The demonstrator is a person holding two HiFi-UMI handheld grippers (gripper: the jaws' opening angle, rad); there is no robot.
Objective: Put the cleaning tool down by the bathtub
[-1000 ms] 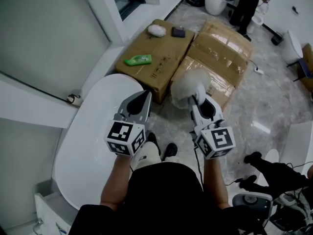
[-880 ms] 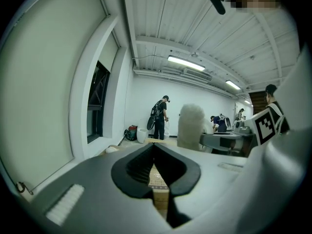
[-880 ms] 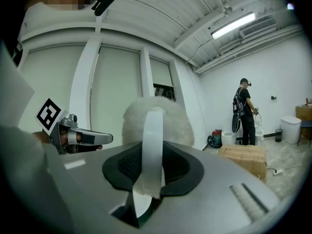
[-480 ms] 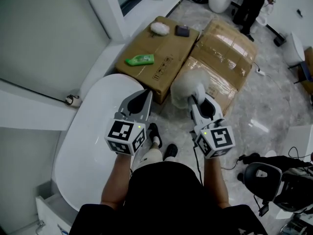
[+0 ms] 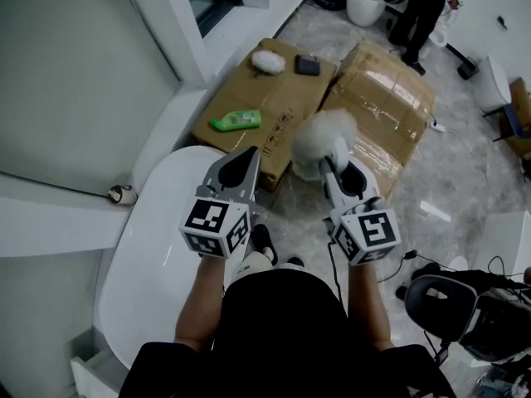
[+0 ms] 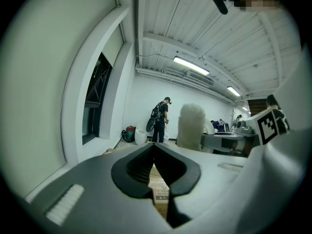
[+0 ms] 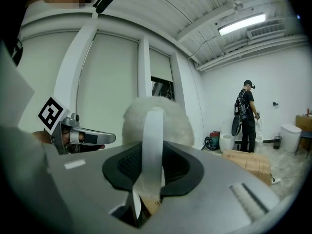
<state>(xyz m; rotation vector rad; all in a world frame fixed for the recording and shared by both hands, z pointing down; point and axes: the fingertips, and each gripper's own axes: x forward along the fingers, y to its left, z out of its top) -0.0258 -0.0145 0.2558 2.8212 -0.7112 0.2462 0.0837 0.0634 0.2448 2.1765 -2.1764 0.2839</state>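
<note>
My right gripper [image 5: 336, 149] is shut on the white handle of a fluffy white cleaning tool [image 5: 322, 137], held upright above the cardboard boxes. In the right gripper view the handle [image 7: 152, 150] runs up between the jaws to the round fluffy head [image 7: 161, 118]. My left gripper [image 5: 247, 161] is shut with nothing in it, over the near end of the white bathtub [image 5: 153, 264]. In the left gripper view the jaws [image 6: 155, 147] meet at the tips and the fluffy head [image 6: 191, 126] shows to the right.
Two cardboard boxes [image 5: 377, 81] lie on the marble floor ahead; the left one [image 5: 265, 98] carries a green bottle [image 5: 235, 121], a white puff [image 5: 267, 60] and a dark pad [image 5: 307, 65]. A person [image 5: 419, 7] stands at the far end. A chair [image 5: 444, 301] sits at right.
The view has shifted forward toward the boxes. Both grippers hold the same pose; the fluffy tool sits slightly higher and farther over the boxes.
</note>
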